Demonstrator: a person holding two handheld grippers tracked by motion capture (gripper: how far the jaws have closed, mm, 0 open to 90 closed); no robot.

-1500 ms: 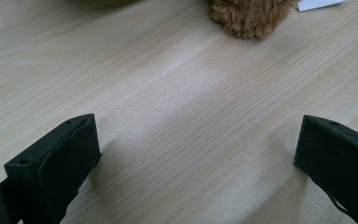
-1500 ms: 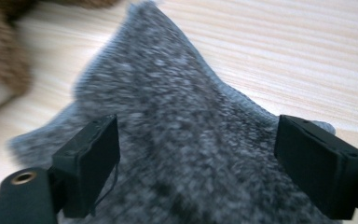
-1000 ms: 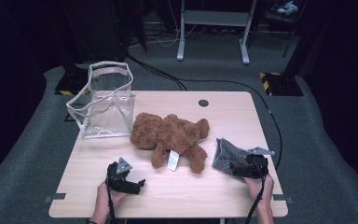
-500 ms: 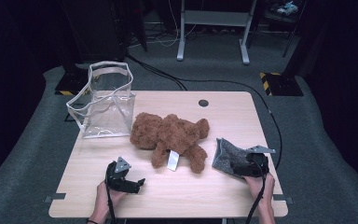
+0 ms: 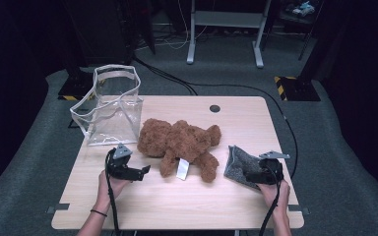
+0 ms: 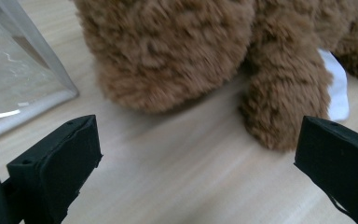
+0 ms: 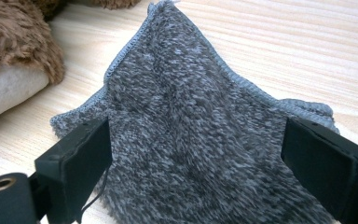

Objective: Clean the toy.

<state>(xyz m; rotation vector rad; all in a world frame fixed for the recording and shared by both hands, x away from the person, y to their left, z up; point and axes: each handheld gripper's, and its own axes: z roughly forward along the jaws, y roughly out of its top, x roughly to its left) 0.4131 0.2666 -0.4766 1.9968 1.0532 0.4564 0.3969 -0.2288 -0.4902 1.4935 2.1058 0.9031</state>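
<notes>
A brown plush teddy bear [image 5: 179, 145] lies in the middle of the wooden table [image 5: 187, 211], a white tag [image 5: 182, 169] at its near side. My left gripper [image 5: 140, 173] rests on the table just left of the bear, open, jaws wide apart, aimed at the bear [image 6: 177, 60] and its leg [image 6: 284, 102]. A grey fuzzy cloth [image 5: 238, 164] lies right of the bear. My right gripper [image 5: 248, 176] sits over its near edge, open, with the cloth [image 7: 200, 140] spread between the jaws.
A clear plastic bag [image 5: 109, 105] with white trim stands open at the table's back left, its corner [image 6: 23, 84] close to my left gripper. A dark round grommet [image 5: 214, 108] sits near the far edge. Cables and stand legs lie on the floor beyond.
</notes>
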